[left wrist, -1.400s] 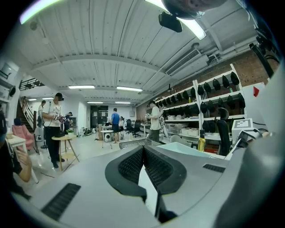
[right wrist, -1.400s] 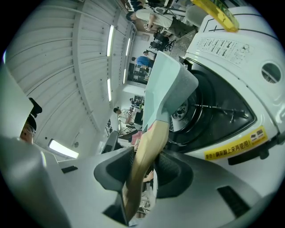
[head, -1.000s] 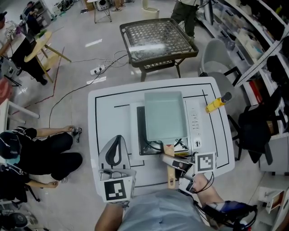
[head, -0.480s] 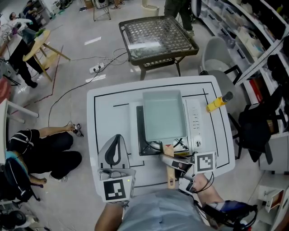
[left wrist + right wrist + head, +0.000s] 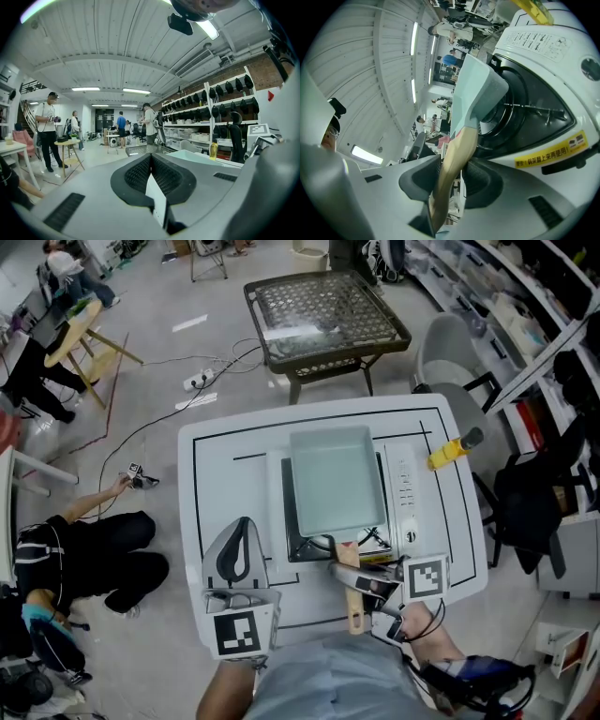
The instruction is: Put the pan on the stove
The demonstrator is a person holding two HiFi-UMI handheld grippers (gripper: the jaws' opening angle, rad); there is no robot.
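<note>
Right jaws: closed on the pan's wooden handle (image 5: 451, 161), one pad on either side of it, gripping about midway along. Right gripper (image 5: 352, 581) sits at the near edge of the stove (image 5: 405, 491), pointing away from the person, its marker cube (image 5: 427, 577) to the right.

Left jaws: drawn together, nothing between them. Left gripper (image 5: 243, 532) is low over the tabletop (image 5: 225, 465), just left of the stove and apart from it; it touches neither pan nor stove.

Pan (image 5: 335, 479): pale green, rectangular, empty. It lies over the stove's dark burner (image 5: 520, 112) and covers most of it, handle toward the person. The right gripper view shows the pan close above the burner grate, but contact with the grate cannot be made out.

Stove: white body, control strip on its right side, yellow label (image 5: 551, 150) on the near edge.

Elsewhere: yellow-and-black object (image 5: 450, 453) at the tabletop's right edge, well apart from both grippers.
</note>
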